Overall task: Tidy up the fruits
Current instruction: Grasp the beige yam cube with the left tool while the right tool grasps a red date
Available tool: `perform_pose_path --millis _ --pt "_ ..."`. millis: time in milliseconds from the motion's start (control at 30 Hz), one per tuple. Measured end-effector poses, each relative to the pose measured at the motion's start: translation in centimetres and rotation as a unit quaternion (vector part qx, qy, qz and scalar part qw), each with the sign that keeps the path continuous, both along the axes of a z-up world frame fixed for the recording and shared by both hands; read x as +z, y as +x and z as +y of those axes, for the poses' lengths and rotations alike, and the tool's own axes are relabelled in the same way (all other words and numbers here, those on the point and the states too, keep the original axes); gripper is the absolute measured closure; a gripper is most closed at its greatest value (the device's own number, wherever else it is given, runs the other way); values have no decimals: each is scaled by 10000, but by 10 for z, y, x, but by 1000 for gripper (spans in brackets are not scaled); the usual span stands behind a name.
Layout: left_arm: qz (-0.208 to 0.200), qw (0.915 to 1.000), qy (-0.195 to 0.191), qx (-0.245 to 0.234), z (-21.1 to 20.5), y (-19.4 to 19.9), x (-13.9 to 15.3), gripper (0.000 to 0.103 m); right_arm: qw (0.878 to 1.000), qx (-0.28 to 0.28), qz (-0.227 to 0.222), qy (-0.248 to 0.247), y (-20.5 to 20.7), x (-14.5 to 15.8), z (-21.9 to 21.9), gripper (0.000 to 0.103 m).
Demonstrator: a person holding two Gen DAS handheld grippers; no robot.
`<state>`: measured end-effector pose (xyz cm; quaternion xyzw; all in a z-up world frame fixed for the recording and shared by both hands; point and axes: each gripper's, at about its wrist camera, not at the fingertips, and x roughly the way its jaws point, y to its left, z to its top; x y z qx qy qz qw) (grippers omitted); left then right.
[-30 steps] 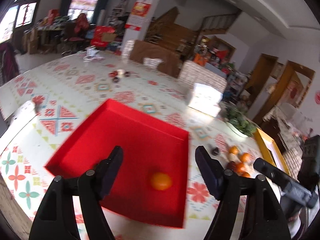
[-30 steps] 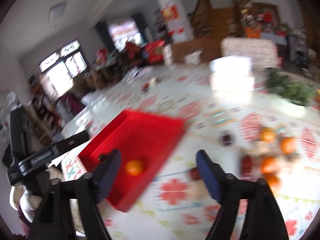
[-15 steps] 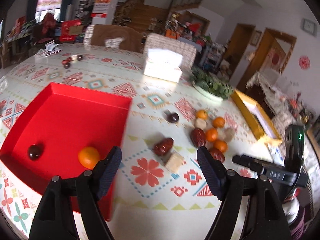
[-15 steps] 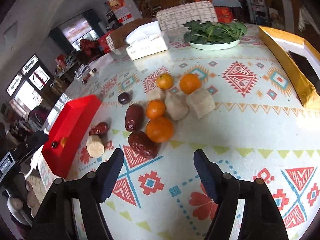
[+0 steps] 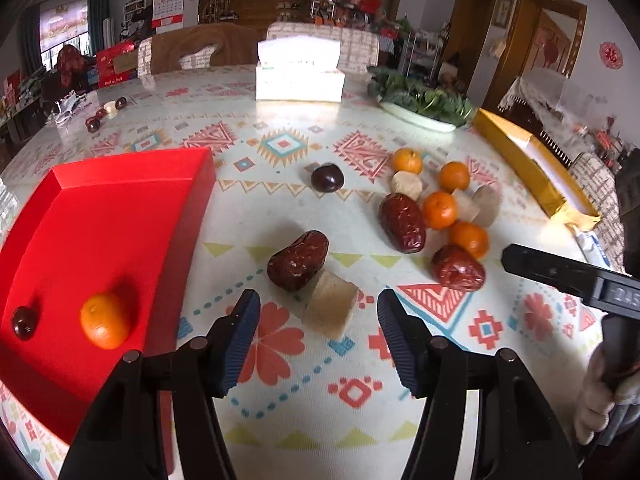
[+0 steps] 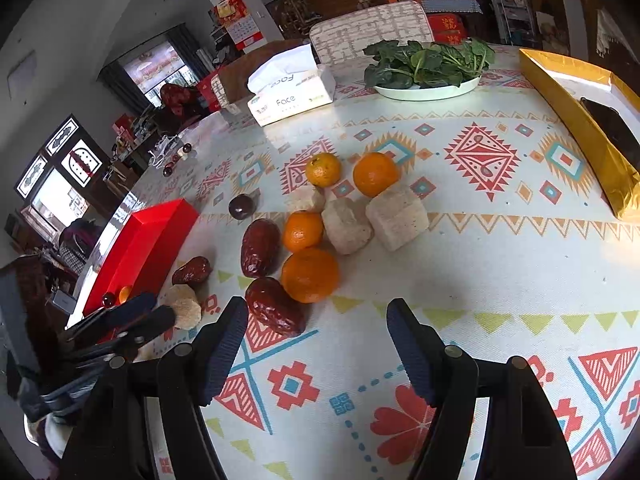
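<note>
Pale cube [image 5: 330,310]: on the tablecloth just ahead of the left gripper [image 5: 318,334], touching the near red date [image 5: 297,260], not yet between the tips.
Left gripper: empty, jaws closing.
Nearer hand: left, judged by far.
Red tray [image 5: 132,184]: left of the cube, holding an orange [image 5: 105,320] and a dark fruit [image 5: 25,322].
Right gripper [image 6: 316,344]: parted, empty, before the fruit cluster [image 6: 310,274].

I see a table [image 5: 460,412] under a patterned cloth, and on it a red tray [image 5: 100,216], loose oranges [image 6: 310,276], red dates [image 5: 402,222], pale cut chunks [image 6: 396,216] and a dark round fruit [image 5: 325,178]. Farther back lie a tissue box [image 5: 299,76], a plate of greens [image 6: 430,68] and a gold box [image 6: 576,120].
</note>
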<state>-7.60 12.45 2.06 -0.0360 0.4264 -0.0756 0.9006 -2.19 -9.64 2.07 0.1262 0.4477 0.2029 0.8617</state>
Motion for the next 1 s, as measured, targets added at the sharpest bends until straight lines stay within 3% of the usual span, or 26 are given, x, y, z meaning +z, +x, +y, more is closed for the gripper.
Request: perform_pose_path --millis 100,167,233,533,600,733,833,933,1000 --pt "38 10000 17 -30 -4 8 -4 46 9999 98 52 -32 1 -4 4 26" --pt "83 9999 60 -77 -6 11 -7 69 9998 162 88 -58 2 -7 9 26" --pt "127 9998 55 -135 -8 13 -11 77 9997 190 102 -99 2 -9 12 26" --pt "67 9997 -202 -95 1 6 -7 78 9981 391 -3 -474 4 -10 39 26" --pt "40 9996 -249 -87 3 2 -5 78 9972 421 -57 -622 3 -11 48 31" --pt "-35 9995 -309 -91 5 -7 0 78 9950 445 -140 -884 -1 -12 62 60" --pt "-120 9992 -361 -98 8 -14 6 78 9951 497 -138 -838 -7 -12 67 63" --pt "-216 9986 -476 -81 14 -22 14 78 9956 530 -105 -766 -14 -12 68 76" --pt "-306 9978 -588 -64 19 -28 21 78 9962 523 -131 -691 -18 -8 68 77"
